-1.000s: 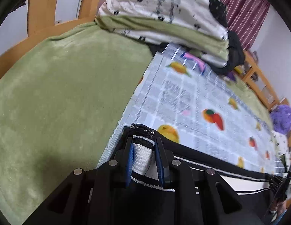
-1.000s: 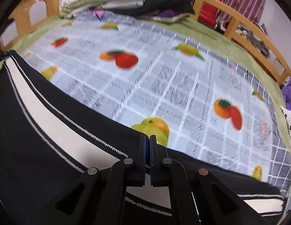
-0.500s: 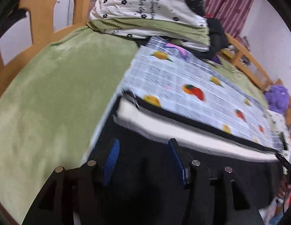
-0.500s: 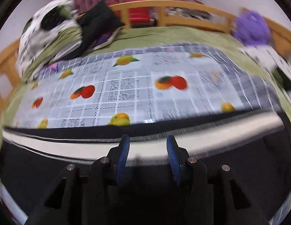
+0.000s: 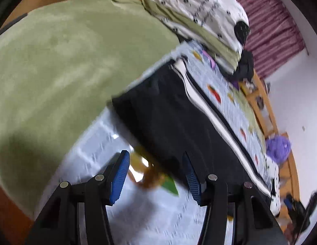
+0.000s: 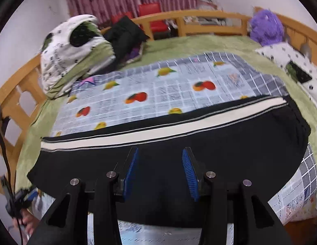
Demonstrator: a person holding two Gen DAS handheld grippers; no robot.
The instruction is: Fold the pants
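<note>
The black pants [image 6: 178, 143] with a white side stripe lie flat across the fruit-print sheet [image 6: 158, 85] on the bed. The right tool [image 6: 159, 172] hovers spread above them; the left tool [image 5: 156, 176], also spread and empty, sits just beside their near edge.

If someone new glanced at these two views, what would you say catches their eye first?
Probably the black pants with their white side stripe, spread flat across the fruit-print cloth on the bed. Next, the blue-padded left gripper and right gripper, both open over the fabric. Behind, a purple plush toy sits against the wooden rail.
</note>
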